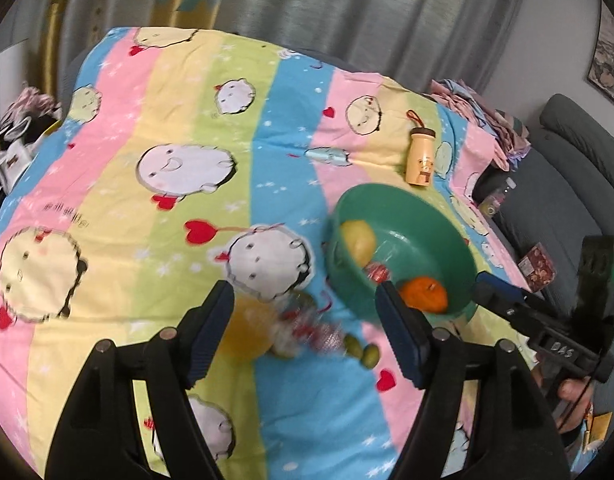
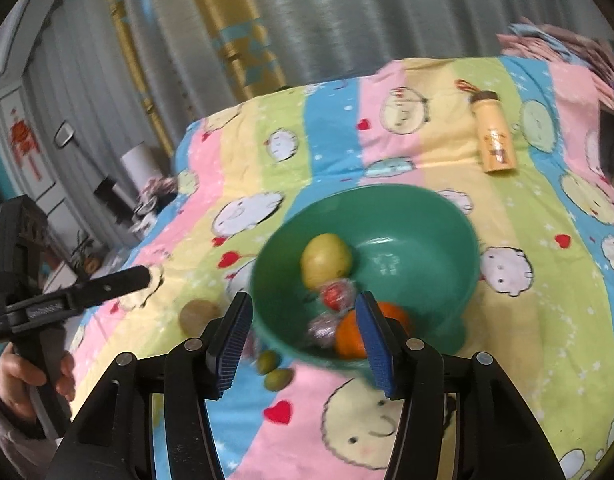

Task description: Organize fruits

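A green bowl (image 1: 435, 216) (image 2: 407, 216) sits on the striped cartoon cloth and holds a yellow fruit (image 1: 359, 240) (image 2: 326, 266), an orange (image 1: 425, 294) (image 2: 349, 338) and wrapped red items (image 2: 337, 294). Beside the bowl on the cloth lie a yellow-orange fruit (image 1: 249, 332), blurred wrapped red items (image 1: 315, 330), two small green fruits (image 1: 361, 350) (image 2: 273, 370) and a brownish fruit (image 2: 197, 314). My left gripper (image 1: 303, 336) is open above the loose fruit. My right gripper (image 2: 303, 344) is open at the bowl's near rim. Each gripper also shows at the other view's edge.
A yellow bottle (image 1: 419, 160) (image 2: 493, 138) lies on the cloth beyond the bowl. Folded cloths (image 1: 487, 120) sit at the far right corner. A grey sofa (image 1: 567, 184) stands to the right. Curtains hang behind.
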### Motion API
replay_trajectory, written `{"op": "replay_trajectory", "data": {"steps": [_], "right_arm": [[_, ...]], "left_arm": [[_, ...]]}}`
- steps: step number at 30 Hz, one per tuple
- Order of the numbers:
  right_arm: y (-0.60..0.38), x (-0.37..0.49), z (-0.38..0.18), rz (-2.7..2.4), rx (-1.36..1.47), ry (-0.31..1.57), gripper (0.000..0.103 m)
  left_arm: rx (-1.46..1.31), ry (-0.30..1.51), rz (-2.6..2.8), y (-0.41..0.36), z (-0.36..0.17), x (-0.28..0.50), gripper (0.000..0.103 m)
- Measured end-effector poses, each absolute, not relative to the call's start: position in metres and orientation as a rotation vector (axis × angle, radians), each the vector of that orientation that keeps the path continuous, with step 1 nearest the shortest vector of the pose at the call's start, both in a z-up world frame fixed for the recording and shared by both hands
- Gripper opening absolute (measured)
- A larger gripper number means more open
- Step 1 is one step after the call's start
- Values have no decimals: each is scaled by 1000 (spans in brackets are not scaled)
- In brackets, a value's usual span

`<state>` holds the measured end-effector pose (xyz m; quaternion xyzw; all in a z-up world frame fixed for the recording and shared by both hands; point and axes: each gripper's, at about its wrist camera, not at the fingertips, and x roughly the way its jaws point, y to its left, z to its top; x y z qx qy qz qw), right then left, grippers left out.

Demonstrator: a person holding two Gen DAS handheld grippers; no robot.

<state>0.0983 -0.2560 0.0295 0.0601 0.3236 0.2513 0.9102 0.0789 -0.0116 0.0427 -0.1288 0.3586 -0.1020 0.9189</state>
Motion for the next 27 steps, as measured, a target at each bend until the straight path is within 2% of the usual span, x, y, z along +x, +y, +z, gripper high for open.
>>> {"op": "replay_trajectory", "data": {"steps": [6, 8, 15, 18, 20, 27], "right_arm": [[-224, 79, 17, 662, 4, 708, 54], [-217, 81, 6, 654, -34, 754, 55], [-194, 89, -30, 646, -141, 869, 55], [-189, 89, -38, 654, -170, 892, 55], [-189, 90, -39, 654, -170, 898, 55], [-200, 89, -33, 652, -126, 881, 55]], "left_arm": [[-328, 739, -254, -7, 0, 54, 73], [-325, 803, -272, -11, -13, 58, 71], [-235, 835, -378, -35, -24, 60, 70], [-240, 853, -386, -34, -32, 69, 59], [-265, 884, -392, -32, -42, 78, 49], [-252, 897, -325, -33, -54, 93, 47]]}}
